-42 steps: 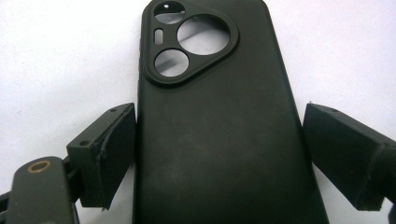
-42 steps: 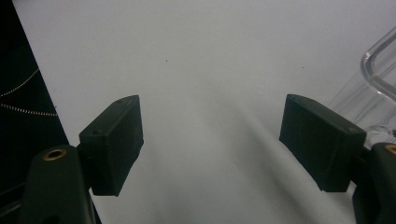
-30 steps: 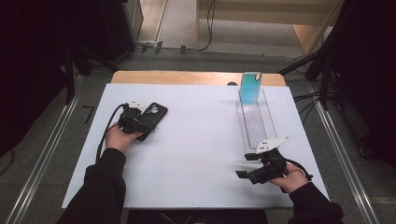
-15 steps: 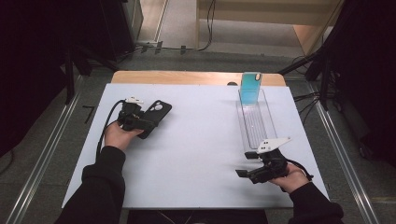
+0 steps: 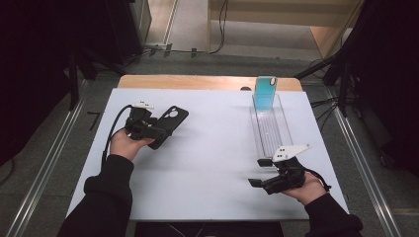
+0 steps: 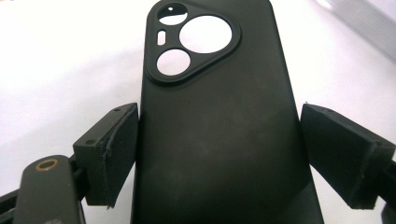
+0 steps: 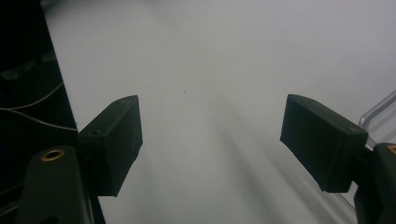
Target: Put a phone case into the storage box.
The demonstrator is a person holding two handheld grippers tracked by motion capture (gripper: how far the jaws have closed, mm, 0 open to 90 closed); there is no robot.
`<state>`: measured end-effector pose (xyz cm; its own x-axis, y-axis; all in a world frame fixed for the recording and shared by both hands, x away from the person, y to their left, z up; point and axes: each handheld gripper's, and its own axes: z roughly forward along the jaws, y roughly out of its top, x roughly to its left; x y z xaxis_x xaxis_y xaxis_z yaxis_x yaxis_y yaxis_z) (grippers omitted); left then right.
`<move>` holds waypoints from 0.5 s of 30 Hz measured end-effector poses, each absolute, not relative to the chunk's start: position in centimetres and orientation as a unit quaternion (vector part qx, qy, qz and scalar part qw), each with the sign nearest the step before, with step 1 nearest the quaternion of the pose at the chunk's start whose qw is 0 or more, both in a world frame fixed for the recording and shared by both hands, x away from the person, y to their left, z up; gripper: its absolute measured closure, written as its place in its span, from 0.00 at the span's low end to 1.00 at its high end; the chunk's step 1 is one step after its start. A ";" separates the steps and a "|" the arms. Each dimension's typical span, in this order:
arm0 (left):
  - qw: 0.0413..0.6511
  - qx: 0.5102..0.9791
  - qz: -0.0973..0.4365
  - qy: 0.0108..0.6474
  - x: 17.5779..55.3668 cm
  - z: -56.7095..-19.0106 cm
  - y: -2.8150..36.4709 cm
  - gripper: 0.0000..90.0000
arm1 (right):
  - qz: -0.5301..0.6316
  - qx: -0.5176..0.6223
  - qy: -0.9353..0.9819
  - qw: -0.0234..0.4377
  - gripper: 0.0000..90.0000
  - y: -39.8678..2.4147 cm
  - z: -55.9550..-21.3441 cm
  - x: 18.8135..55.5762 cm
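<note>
White tabletop (image 5: 212, 163) stretches out in front of me, with dark floor and metal rails to either side and a wooden edge along the far end. My left tool (image 5: 159, 132) grips a black phone case (image 5: 169, 124) across its width at the left side of the tabletop; in the left gripper view the case (image 6: 219, 126) sits between the pads (image 6: 114, 149), camera cutouts pointing away from me, and the left pad touches its edge while the right pad stands just beside the other edge. From the high view the case looks lifted off the surface, tilted toward the far right.

My right tool (image 5: 259, 173) rests low at the near right with nothing in it, jaws wide apart over bare white surface, as the right gripper view shows.

At the far right a clear rack (image 5: 269, 131) runs near to far, and a teal phone case (image 5: 264, 94) stands upright in its far end.

I judge this as the carrying step: the black case is picked up and not yet placed. Next I need to bring it across to the rack, turn it upright and lower it into a free slot nearer than the teal one, keeping the grip firm.
</note>
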<state>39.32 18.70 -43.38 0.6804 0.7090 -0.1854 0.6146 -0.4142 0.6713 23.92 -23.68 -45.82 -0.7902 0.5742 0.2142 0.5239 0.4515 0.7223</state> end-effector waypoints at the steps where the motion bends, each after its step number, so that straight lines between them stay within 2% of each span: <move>1: 0.369 0.840 0.063 0.392 39.0 -43.3 18.4 0.16 | 0.418 0.321 0.849 0.024 0.21 -23.7 -45.7 23.9; 12: 0.371 0.848 0.052 0.375 35.7 -42.2 17.2 0.16 | 0.415 0.359 0.836 -0.005 0.21 -23.3 -45.1 24.1; 15: 0.379 0.845 0.045 0.375 34.8 -42.0 17.0 0.16 | 0.425 0.367 0.828 0.000 0.21 -23.0 -44.5 24.0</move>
